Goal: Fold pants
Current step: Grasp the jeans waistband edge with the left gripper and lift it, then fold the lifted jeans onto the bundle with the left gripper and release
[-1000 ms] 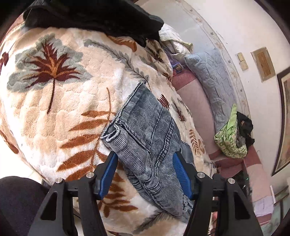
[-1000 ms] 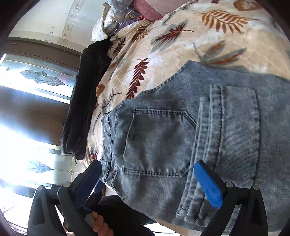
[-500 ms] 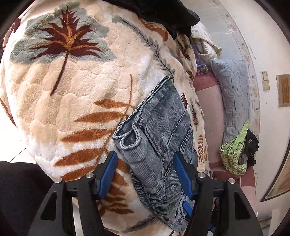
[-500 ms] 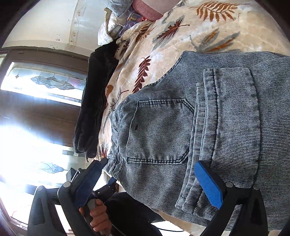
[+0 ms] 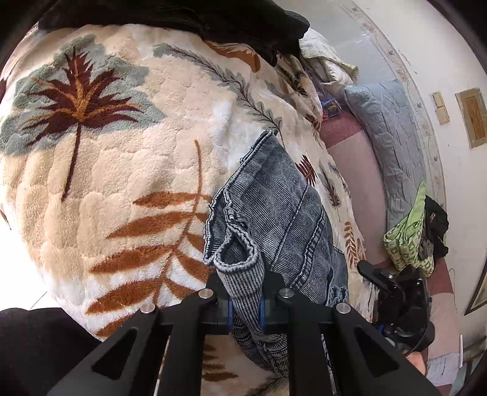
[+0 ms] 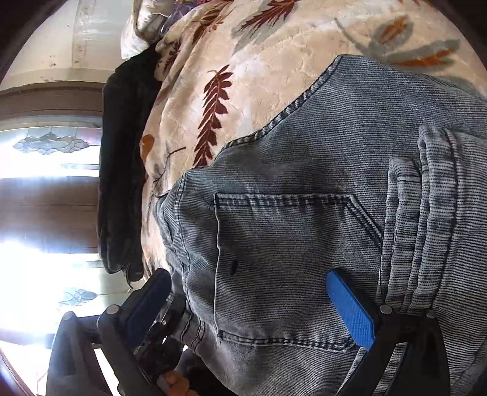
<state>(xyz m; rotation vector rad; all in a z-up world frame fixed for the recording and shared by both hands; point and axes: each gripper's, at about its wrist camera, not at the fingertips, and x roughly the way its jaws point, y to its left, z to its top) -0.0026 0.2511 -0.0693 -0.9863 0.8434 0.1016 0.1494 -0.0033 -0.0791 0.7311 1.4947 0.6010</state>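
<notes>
Grey-blue denim pants (image 5: 283,213) lie folded on a fleece blanket with a leaf print (image 5: 121,182). My left gripper (image 5: 243,292) has its jaws closing, and a bunched fold at the hem end of the pants is pinched between the blue pads. In the right wrist view the back pocket (image 6: 289,259) and waist end of the pants (image 6: 365,137) fill the frame. My right gripper (image 6: 246,274) stands open over that pocket. Its blue right finger (image 6: 350,310) rests by the folded leg edge, and its left finger (image 6: 146,304) is off the waist edge.
A black garment (image 5: 182,15) lies across the blanket's far side (image 6: 121,167). A grey-blue pillow (image 5: 392,137) and a green cloth bundle (image 5: 408,240) sit on a pink sofa by the wall. A bright glazed door (image 6: 45,143) is at the left.
My left gripper's jaws went from wide apart to pinched on the denim at the hem end. My right gripper moved in over the waist, so the back pocket now lies between its fingers.
</notes>
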